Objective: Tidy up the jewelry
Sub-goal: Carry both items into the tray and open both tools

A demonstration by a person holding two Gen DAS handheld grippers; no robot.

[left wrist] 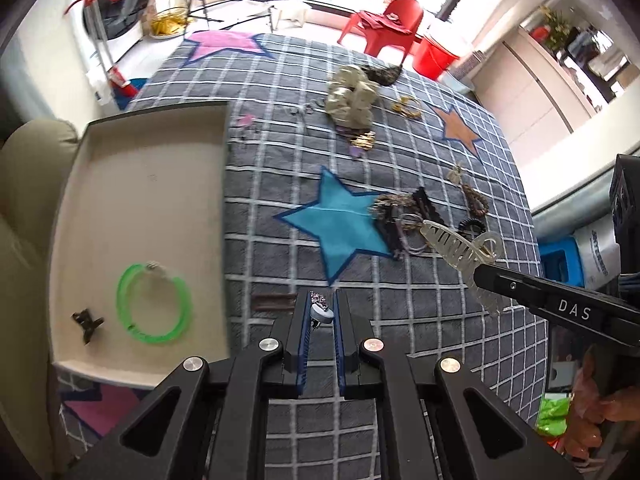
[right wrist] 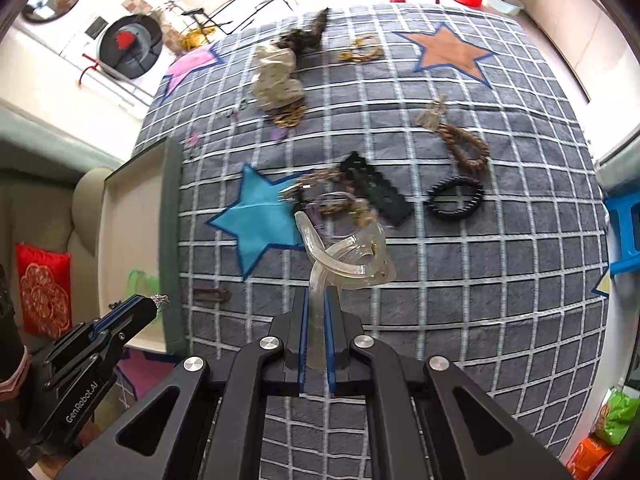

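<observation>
The left gripper (left wrist: 320, 316) is pinching a small silvery earring (left wrist: 321, 312) between its blue-lined fingers, the gap between them narrowed to the width of the piece. It is hanging above the grey checked blanket (left wrist: 280, 152), just right of the near right corner of the beige tray (left wrist: 140, 184). Inside that tray a green bangle (left wrist: 154, 304) is lying near the front, with a small dark clip (left wrist: 87, 322) just to its left.

The right gripper (right wrist: 316, 320) is clamping the stem of a clear claw hair clip (right wrist: 344, 256), fingers closed tight against it, so the clip is sticking up and forward past the fingertips, off the blanket. In the left wrist view it is appearing on the right, with the clip's toothed edge pointing left.

Just beyond the clip, beside the blue star (right wrist: 260, 220), a tangle of jewellery is sitting with a black comb-like clip (right wrist: 376, 190). To the right of that a black coiled hair tie (right wrist: 454, 198) is lying, and farther off a brown beaded bracelet (right wrist: 466, 148). On the far side, a cream scrunchie (right wrist: 276, 76) is resting by gold bangles (right wrist: 362, 52). A brown hair pin (right wrist: 210, 295) is lying near the tray's right wall.
</observation>
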